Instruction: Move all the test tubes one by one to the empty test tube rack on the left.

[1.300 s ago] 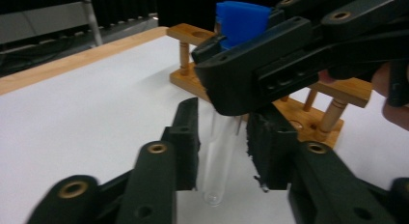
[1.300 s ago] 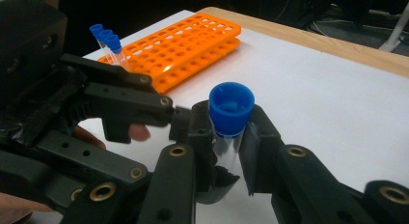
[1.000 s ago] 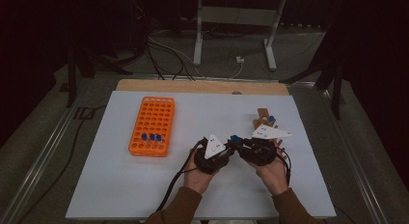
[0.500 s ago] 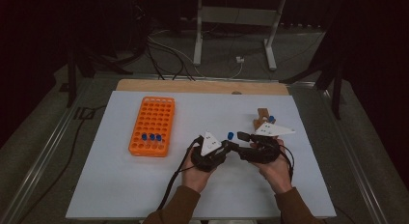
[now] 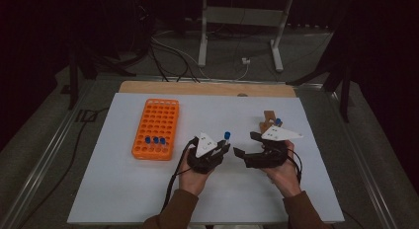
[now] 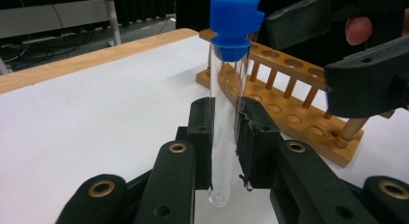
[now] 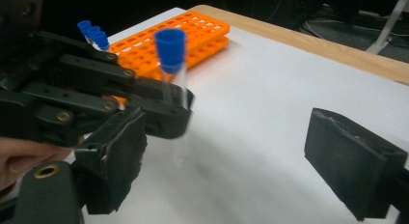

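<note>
Tube: a clear test tube (image 6: 226, 118) with a blue cap (image 6: 233, 19) stood upright in our left claw (image 5: 223, 146), pinched at mid-length between the two black pads, its round bottom hanging free below them, above the tabletop (image 5: 217, 204).
Left claw: closed on the test tube; in the right gripper view it reached in from the left with the tube (image 7: 174, 89) at its tip.
Right claw: we had just been opening the right claw (image 5: 245, 143); its jaws stood wide with nothing between them, a short way apart from the tube.
Step in hand: we judged this a handover just finished, with the tube bound for the orange rack (image 5: 156, 128).
Doing it well: we would keep the tube vertical, draw the right claw clear so a pad could not knock the cap, then line the bottom over a free hole beside the three blue-capped tubes (image 5: 155, 140) at the rack's near end, and lower it straight before letting go.
Risk: glass is slippery, so we would hold a steady grip and avoid tilting.
Wooden rack: it (image 6: 289, 98) stood just behind the tube in the left gripper view, its visible holes empty.
Surface: white sheet over the tabletop, a wooden edge (image 5: 207, 88) showing at the far side.
Room: dark, with cables (image 5: 168, 51) and a metal stand (image 5: 239, 26) on the floor beyond.
</note>
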Motion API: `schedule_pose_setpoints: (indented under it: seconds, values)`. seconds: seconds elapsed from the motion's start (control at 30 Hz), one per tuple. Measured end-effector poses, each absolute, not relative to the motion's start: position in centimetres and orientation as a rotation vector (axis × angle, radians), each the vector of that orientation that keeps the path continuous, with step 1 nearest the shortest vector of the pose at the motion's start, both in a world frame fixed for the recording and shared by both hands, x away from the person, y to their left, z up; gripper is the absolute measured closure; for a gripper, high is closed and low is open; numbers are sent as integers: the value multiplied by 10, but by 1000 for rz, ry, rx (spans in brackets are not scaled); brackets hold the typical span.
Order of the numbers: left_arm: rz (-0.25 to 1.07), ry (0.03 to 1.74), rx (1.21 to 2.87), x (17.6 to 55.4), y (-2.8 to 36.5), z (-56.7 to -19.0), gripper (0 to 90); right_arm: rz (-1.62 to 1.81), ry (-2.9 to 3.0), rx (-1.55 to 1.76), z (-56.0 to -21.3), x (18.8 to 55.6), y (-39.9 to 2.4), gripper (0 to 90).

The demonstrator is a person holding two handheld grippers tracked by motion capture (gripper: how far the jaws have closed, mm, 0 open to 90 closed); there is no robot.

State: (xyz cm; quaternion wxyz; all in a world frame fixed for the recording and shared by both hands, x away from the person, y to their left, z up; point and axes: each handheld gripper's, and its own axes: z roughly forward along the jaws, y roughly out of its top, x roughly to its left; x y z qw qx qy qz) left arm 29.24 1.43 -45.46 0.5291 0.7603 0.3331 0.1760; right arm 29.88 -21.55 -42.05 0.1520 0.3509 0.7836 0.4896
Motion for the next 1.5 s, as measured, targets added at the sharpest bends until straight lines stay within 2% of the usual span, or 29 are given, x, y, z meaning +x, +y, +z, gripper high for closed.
schedule_pose_setpoints:
  seconds: [0.17,0.27,1.17,1.5]
  values:
    - [425,809,1803,292,24,-453,781,1398,2254,1009,-420,299,-218,45]
    - [429,817,1794,292,29,-451,781,1392,2255,1008,-421,300,-219,33]
    - [481,836,1742,286,82,-435,781,1382,2211,1032,-420,301,-229,0]
    - [484,818,1780,282,98,-434,781,1386,2205,1031,-419,301,-231,0]
